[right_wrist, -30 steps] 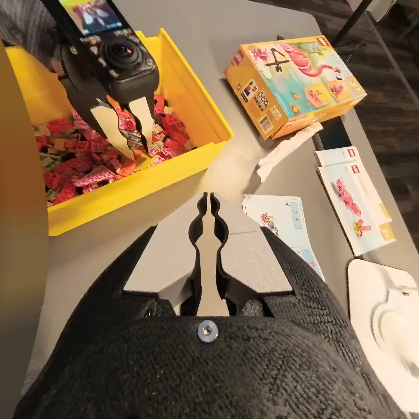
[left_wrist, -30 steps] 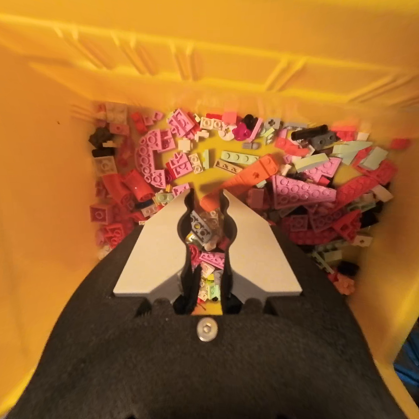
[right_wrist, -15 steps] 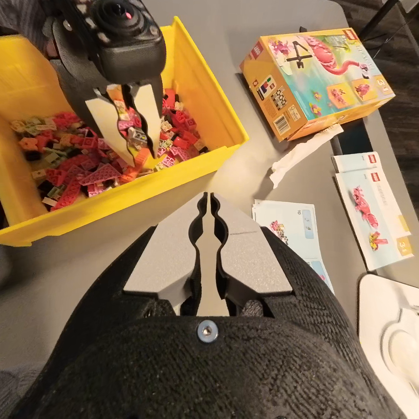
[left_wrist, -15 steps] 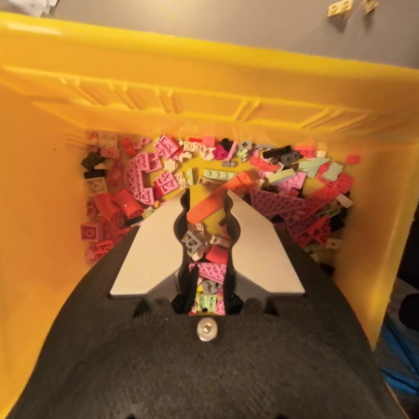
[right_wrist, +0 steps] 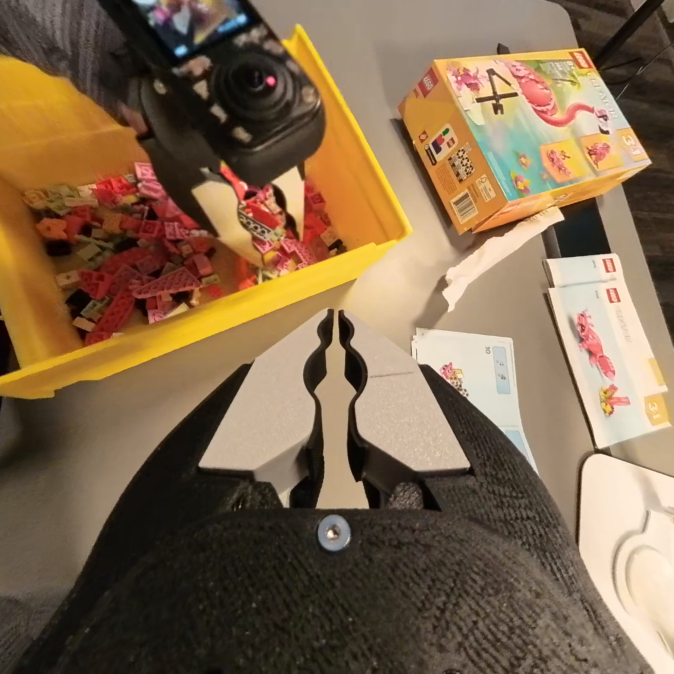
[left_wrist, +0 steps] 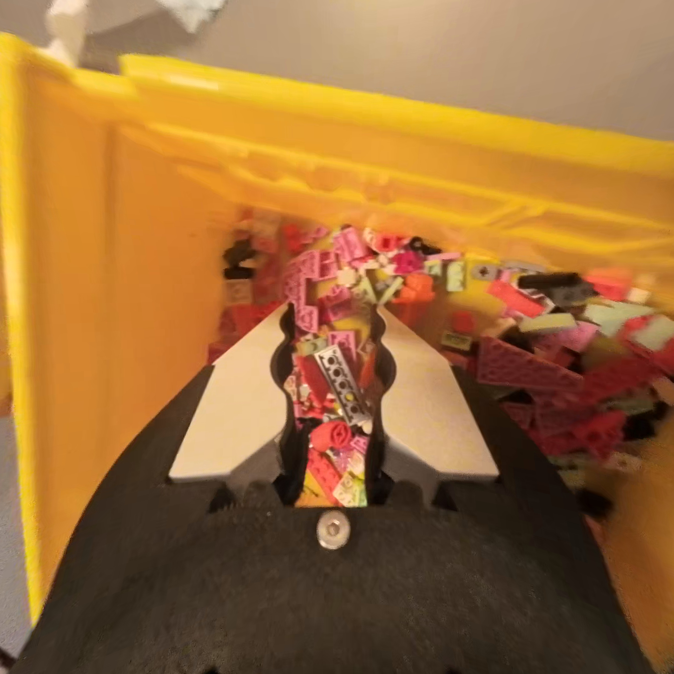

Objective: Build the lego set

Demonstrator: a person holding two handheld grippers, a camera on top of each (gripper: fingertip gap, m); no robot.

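Left gripper (left_wrist: pixel 333 310): jaws spread, tips down in the brick heap; nothing pinched between the pads, loose pieces merely showing in the gap.
Right gripper (right_wrist: pixel 336 313): jaws pressed together on nothing, held over bare table (right_wrist: pixel 401 54), just near of the bin's front wall.
Yellow bin (right_wrist: pixel 346 138): far left on the table, holding the heap.
Bricks (right_wrist: pixel 146 262): pink, red, pale green and black, piled loose; a grey holed plate (left_wrist: pixel 341 383) lies in the gap between the left fingers.
Printed box (right_wrist: pixel 518 135): far right.
Booklets (right_wrist: pixel 612 357): right, flat, near a torn paper strip (right_wrist: pixel 492 262).
White tray (right_wrist: pixel 627 547): near right corner.
Risk: left view is blurred, so which piece lies at the tips is uncertain; closing in so dense a heap could catch several bricks or flick them over the wall.
Risk: pushing sideways could shove the light bin.
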